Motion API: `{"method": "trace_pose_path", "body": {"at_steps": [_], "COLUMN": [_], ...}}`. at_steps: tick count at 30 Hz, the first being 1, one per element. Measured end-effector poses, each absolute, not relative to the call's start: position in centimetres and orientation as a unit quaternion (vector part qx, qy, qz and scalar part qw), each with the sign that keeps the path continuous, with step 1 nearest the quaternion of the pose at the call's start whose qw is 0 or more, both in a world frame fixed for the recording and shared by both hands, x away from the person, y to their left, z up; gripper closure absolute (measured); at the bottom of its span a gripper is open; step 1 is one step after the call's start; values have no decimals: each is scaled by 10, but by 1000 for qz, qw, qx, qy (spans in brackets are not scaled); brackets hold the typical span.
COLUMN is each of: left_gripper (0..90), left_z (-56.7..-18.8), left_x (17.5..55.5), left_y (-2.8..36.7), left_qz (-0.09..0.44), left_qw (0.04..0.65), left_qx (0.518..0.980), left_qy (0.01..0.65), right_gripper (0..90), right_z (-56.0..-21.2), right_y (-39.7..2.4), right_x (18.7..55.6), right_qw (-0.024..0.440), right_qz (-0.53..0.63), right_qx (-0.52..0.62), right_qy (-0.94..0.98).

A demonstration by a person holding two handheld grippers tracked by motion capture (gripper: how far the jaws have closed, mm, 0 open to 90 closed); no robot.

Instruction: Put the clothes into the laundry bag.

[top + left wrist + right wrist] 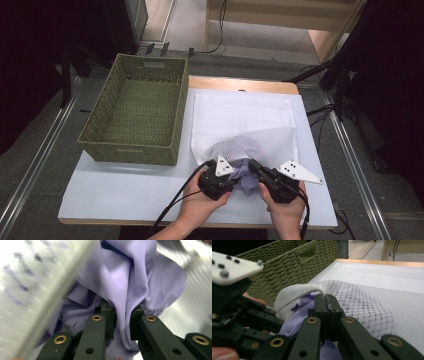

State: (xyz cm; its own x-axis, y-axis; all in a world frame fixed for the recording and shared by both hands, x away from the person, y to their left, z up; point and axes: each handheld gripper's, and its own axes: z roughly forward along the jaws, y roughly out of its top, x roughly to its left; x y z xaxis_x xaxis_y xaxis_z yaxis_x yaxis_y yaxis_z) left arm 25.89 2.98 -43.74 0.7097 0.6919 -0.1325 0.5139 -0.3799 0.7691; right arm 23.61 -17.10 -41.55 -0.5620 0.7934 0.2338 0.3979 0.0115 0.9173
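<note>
White mesh laundry bag (pixel 243 122) lies flat on the bench (pixel 125 192), right of a green woven basket (pixel 134 112). Lilac garment (pixel 244 176) bulges from its near opening, pinched by the left gripper (pixel 231 176); the right gripper (pixel 254 167) clamps the bag's rim.

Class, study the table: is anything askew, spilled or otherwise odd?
Nothing is spilled or damaged. The purple garment is bunched, hanging half out of the white mesh bag at its near, lifted edge. The green woven basket sits squarely beside the bag.
</note>
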Motion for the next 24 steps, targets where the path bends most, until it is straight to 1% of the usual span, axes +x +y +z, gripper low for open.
{"method": "trace_pose_path", "body": {"at_steps": [2,3,4,5,9,11,13,16,18,19,21,23,24], "left_gripper": [789,771,729,667,462,403,352,301,300,305,351,376,396], "left_z": [-445,-451,-455,-457,-448,-442,-438,-444,-448,-448,-450,-454,-458], "left_x": [265,269,272,273,262,255,250,247,244,244,246,250,250], "left_y": [27,25,25,25,34,40,45,45,43,41,36,30,26], "left_qz": [122,120,114,110,99,91,84,80,85,89,96,92,100], "left_qw": [414,406,402,402,425,432,426,414,413,409,399,379,368], "left_qx": [819,821,822,823,825,827,834,844,846,846,847,854,858], "left_qy": [378,384,386,385,360,348,340,333,326,330,339,343,345], "right_gripper": [900,900,900,900,900,900,900,900,900,900,900,900,900], "right_z": [-415,-415,-416,-417,-421,-422,-422,-421,-421,-420,-421,-421,-421], "right_y": [-170,-169,-169,-169,-172,-174,-175,-175,-174,-173,-171,-171,-171], "right_x": [236,236,236,236,237,239,240,240,240,240,240,240,239], "right_qw": [180,180,178,179,176,176,177,176,173,174,173,171,171], "right_qz": [554,553,553,551,547,545,546,547,548,548,548,548,549], "right_qx": [429,430,430,431,435,439,441,444,442,441,440,440,440], "right_qy": [690,690,691,692,693,692,690,688,688,689,690,690,690]}}
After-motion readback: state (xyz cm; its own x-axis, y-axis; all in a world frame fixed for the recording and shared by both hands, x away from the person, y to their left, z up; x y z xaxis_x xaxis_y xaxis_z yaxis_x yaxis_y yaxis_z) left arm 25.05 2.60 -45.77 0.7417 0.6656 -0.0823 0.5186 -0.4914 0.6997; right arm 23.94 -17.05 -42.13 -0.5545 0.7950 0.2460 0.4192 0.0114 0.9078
